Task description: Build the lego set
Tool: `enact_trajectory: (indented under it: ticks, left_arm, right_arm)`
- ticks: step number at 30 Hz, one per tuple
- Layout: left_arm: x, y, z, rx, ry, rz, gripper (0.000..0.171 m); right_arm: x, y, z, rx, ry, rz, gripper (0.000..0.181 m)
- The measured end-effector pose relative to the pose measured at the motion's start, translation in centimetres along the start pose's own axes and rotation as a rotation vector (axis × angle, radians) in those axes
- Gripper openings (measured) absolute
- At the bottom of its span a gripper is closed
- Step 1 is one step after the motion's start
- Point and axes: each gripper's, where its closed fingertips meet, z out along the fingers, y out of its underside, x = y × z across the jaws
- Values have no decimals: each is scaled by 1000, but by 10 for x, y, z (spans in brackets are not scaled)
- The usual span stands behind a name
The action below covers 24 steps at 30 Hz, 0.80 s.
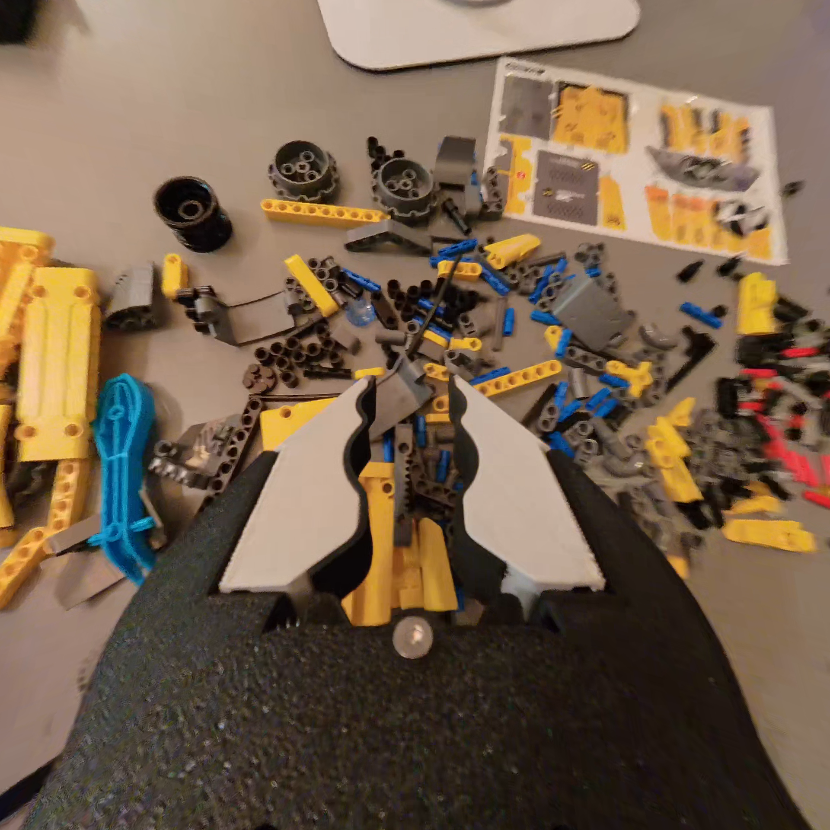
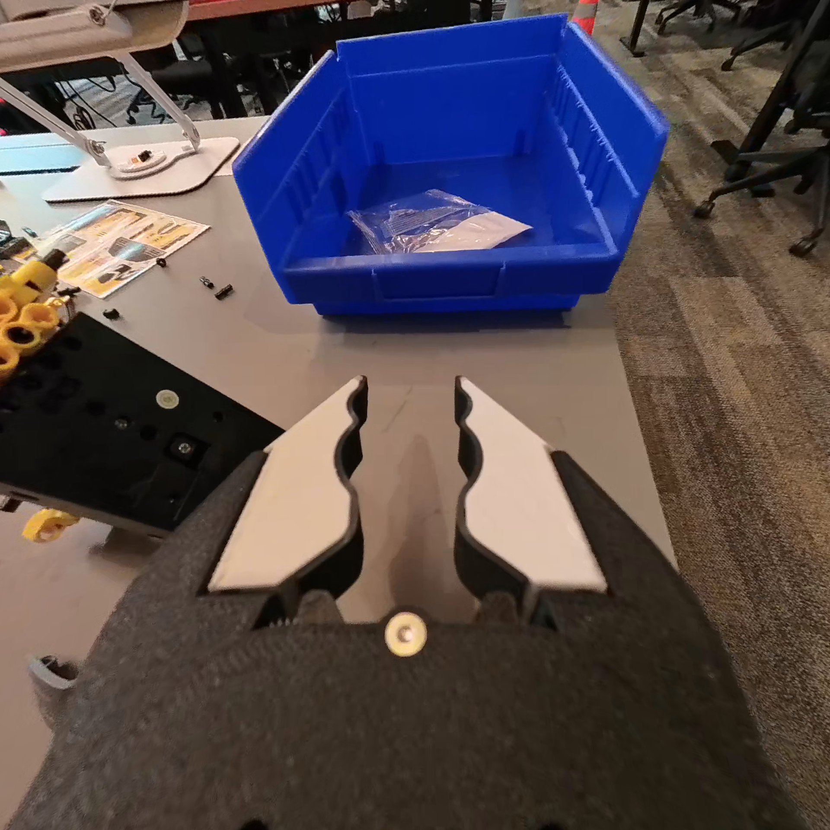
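Note:
My left gripper (image 1: 411, 381) is open and hangs low over a heap of toy building parts (image 1: 449, 314) in yellow, black, blue and grey. A dark grey panel piece (image 1: 404, 399) lies between its fingertips, close to the left finger; the jaws are not closed on it. Yellow beams and black pins show under the fingers. My right gripper (image 2: 409, 381) is open and empty above bare grey table, facing a blue bin (image 2: 449, 278). A clear plastic bag (image 2: 431, 229) lies in the bin. The left gripper's black body (image 2: 112, 440) shows at the left of the right wrist view.
A yellow part-built model (image 1: 54, 359) and a teal tool (image 1: 121, 471) lie left. A black wheel (image 1: 193, 213), two grey hubs (image 1: 303, 170), a sticker sheet (image 1: 629, 157) and a white stand base (image 1: 471, 31) lie beyond. Red parts (image 1: 786, 426) lie right. Carpet (image 2: 718, 404) starts past the table's right edge. There is about 55 cm between the tips of the two grippers. The black wheel (image 1: 193, 213) lies around 12 cm away from my left fingertips.

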Motion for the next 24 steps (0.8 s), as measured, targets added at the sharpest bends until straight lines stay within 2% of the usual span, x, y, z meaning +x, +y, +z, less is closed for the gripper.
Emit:
enact_trajectory:
  ticks: [2,5,6,7,8,12,14,18,21,23,24]
  left_arm:
    - [-4,5,7,-31,-72,58,31]
    - [-1,12,14,-77,-99,110,29]
    - [-2,10,14,-68,-112,115,20]
    - [-4,5,10,-40,-131,111,7]
    - [-5,-5,3,6,-146,103,4]
    - [8,-40,-30,203,-64,69,2]
    - [31,-54,-46,289,82,49,2]
    - [113,-66,-84,358,620,-22,2]
    - [167,-55,-108,274,976,-42,2]
    - [192,-43,-113,200,1099,-14,2]
    - [204,-37,-116,165,1155,0,2]
  right_arm:
    - [0,-2,-2,14,-4,6,38]
    - [0,-5,-4,38,-5,5,38]
    - [0,-6,-5,44,-5,4,38]
    - [-1,-6,-6,49,-6,2,38]
    - [-1,-7,-6,53,-7,-1,38]
    - [-3,-8,-8,64,-17,-7,38]
    - [-4,-9,-8,70,-25,-2,38]
    - [-7,-18,-18,147,-42,-10,39]
    - [-17,-37,-52,331,23,-122,45]
    - [-52,-52,-79,438,-11,-296,45]
    - [-73,-57,-87,448,-27,-412,45]
